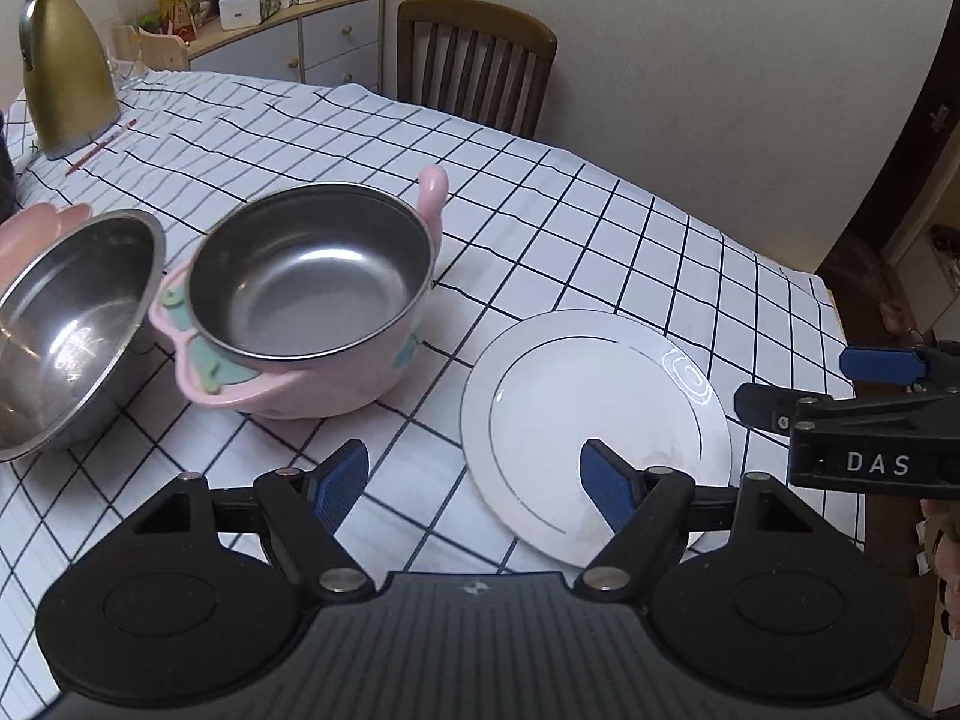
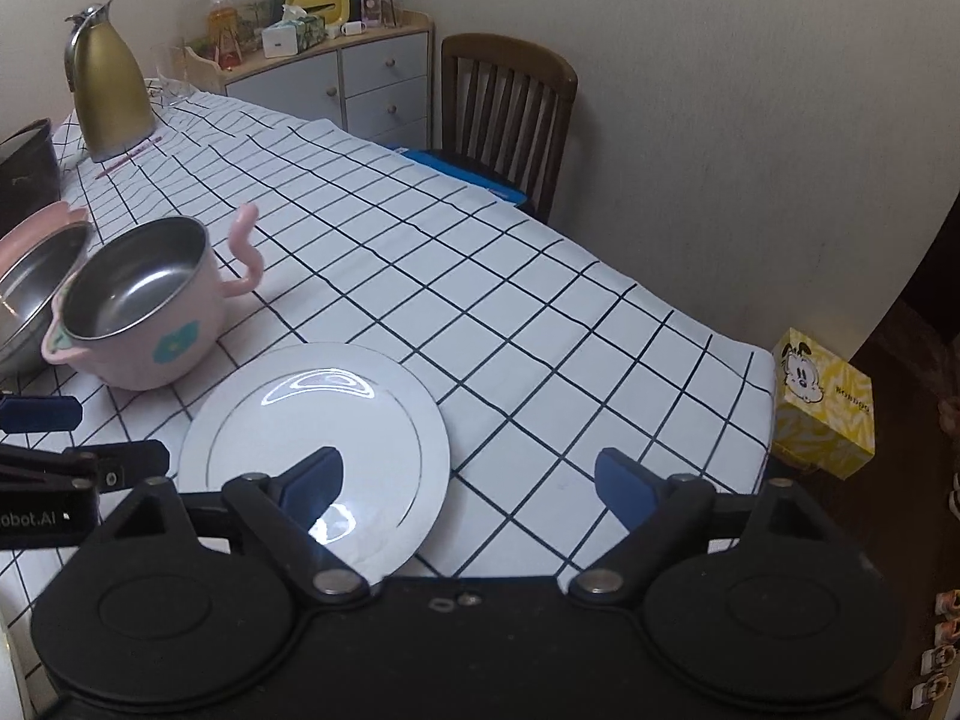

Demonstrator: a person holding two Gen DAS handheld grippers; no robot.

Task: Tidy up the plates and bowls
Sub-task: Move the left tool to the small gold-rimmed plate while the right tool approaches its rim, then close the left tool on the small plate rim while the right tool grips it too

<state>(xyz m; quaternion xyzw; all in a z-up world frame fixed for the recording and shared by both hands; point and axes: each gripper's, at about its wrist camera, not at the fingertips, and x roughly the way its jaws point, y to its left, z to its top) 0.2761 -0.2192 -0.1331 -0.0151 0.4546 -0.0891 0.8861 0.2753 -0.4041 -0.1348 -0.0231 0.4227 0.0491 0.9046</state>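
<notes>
Plate, white, seemingly silver-ringed, lies beneath both gaping, empty tools.

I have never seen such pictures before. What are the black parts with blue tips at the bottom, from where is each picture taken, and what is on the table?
No robot here: a person holds a two-finger tool in each hand, and a camera on each tool looks forward along its fingers. One picture comes from the left gripper, the other from the right gripper. The blue tips are the pads of the jaws. Both jaws stand open and hold nothing.

On the table with the checked cloth lie a white plate, a pink bowl with a steel inside, and a steel bowl beside it. Farther back stands a gold jug. Each gripper also shows at the edge of the other's picture.
</notes>
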